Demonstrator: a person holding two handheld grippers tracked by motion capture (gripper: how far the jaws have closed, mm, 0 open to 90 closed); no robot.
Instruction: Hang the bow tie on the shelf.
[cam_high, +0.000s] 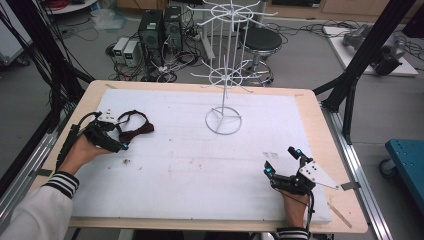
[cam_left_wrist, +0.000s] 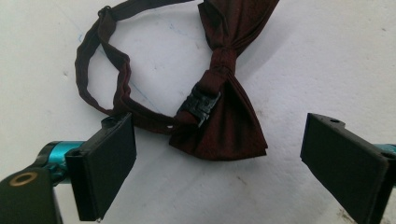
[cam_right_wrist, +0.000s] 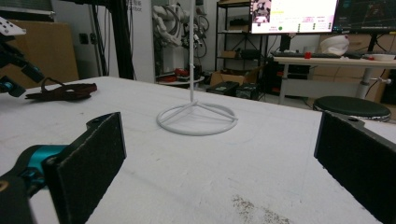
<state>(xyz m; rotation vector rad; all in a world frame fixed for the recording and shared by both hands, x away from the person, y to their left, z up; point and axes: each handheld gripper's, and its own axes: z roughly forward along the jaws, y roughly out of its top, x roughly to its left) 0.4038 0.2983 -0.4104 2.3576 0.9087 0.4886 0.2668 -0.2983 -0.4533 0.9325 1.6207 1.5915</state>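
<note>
A dark red bow tie (cam_high: 134, 127) lies flat on the white mat (cam_high: 200, 170), near the far left part of it. Its thin strap makes a loop beside the bow. In the left gripper view, the top of the bow tie (cam_left_wrist: 219, 84) is cut off by the picture's edge, so one wing shows only in part. A small black clip (cam_left_wrist: 200, 103) sits on the strap where it meets the bow.

The left gripper (cam_high: 120, 145) is right beside the bow tie. Its jaws are spread wide and nothing is pinched between them. In the left gripper view (cam_left_wrist: 219, 154), the near wing of the bow lies between the two black jaws, and the left jaw sits just at the strap. It is hard to tell if that jaw touches the strap or only hangs over it. The hand (cam_high: 82, 152) that holds this gripper is partly hidden under it, and a striped cuff (cam_high: 62, 182) shows at the sleeve.

The right gripper (cam_high: 282, 160) is far away at the near right part of the mat, with jaws wide apart and empty (cam_right_wrist: 219, 163).

A white wire stand (cam_high: 223, 65) rests on the mat in the middle, well apart from the bow tie. In the right gripper view only its ring foot (cam_right_wrist: 197, 118) and the low part of its pole show; the top is cut off.
</note>
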